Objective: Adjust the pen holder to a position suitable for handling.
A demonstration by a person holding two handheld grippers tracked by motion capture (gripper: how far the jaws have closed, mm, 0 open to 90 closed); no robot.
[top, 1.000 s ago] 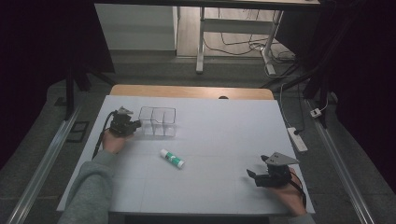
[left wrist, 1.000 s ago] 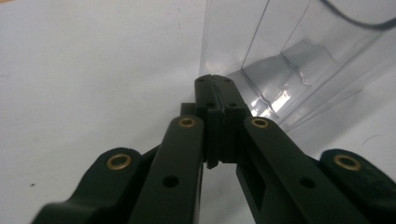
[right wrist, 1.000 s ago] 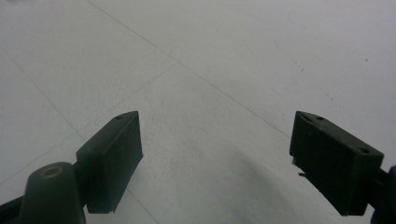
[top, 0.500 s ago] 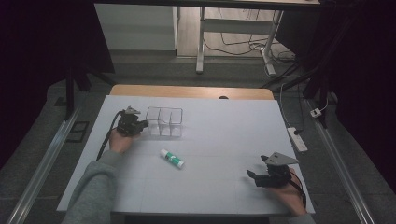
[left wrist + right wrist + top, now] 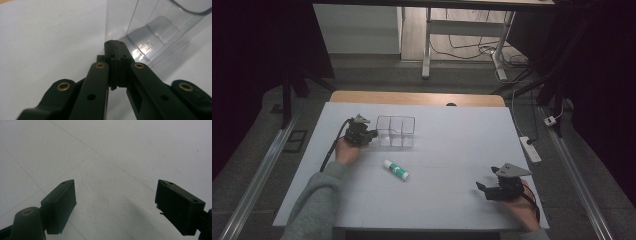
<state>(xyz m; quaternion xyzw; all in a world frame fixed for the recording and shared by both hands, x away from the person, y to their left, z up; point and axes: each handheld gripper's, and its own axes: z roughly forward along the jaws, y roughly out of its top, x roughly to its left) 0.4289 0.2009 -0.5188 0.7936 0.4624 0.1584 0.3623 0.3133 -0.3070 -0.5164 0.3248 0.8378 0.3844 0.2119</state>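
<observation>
So we had the left gripper [image 5: 371, 134] pinched tight against the clear organizer [image 5: 396, 131] at frame centre-left, probably to nudge it, while the right gripper [image 5: 486, 188] sat spread wide, empty, lower right.

My left tool [image 5: 373, 134] sits at the left end of the clear box [image 5: 396, 131], jaws pressed together, its tip against the box's wall. My left sleeve [image 5: 314, 200] reaches up to it. My right tool [image 5: 484, 188] rests well apart from the box, toward the tabletop's [image 5: 452, 150] near right corner, jaws spread wide.
</observation>
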